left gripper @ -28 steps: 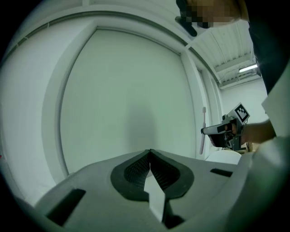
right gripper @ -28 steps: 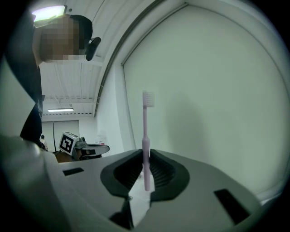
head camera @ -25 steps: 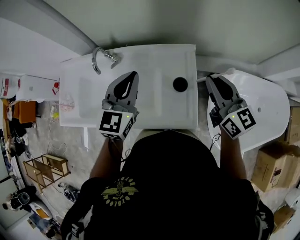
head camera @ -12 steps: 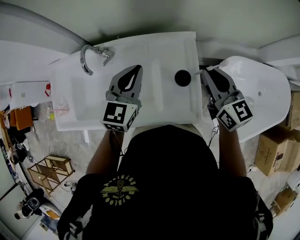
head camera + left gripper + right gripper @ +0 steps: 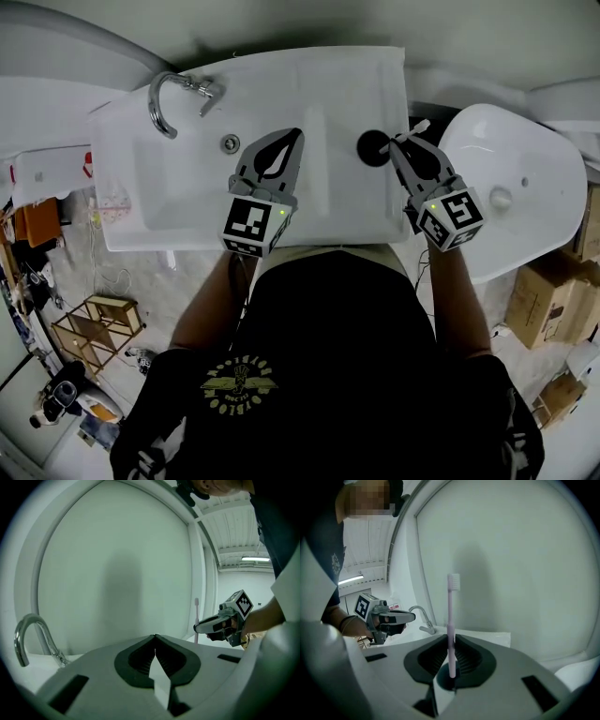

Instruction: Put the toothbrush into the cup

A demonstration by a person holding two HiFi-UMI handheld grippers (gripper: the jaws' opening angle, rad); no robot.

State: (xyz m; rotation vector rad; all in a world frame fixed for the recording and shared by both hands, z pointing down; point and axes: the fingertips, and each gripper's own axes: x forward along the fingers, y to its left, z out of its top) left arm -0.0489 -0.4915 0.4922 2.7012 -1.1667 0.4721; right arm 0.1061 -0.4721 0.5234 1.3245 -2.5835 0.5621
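Note:
A black cup (image 5: 372, 147) stands on the right part of the white sink (image 5: 187, 202). My right gripper (image 5: 400, 142) is just to the right of the cup, shut on a pale pink toothbrush (image 5: 451, 620) that stands upright between its jaws, bristles on top. The handle's lower end reaches down to the cup's dark round mouth (image 5: 440, 678), seen under the jaws. In the left gripper view the toothbrush (image 5: 196, 618) and the right gripper (image 5: 199, 628) show at the right. My left gripper (image 5: 298, 133) hovers over the sink's middle, shut and holding nothing.
A chrome faucet (image 5: 161, 101) curves over the basin at the back left, with the drain (image 5: 230, 143) below it. A white toilet (image 5: 520, 187) stands right of the sink. Cardboard boxes (image 5: 553, 319) sit on the floor at the right. A wall runs behind the sink.
My right gripper has carried the toothbrush left, from over the toilet to the cup's side. The left gripper has drifted slightly right over the sink.

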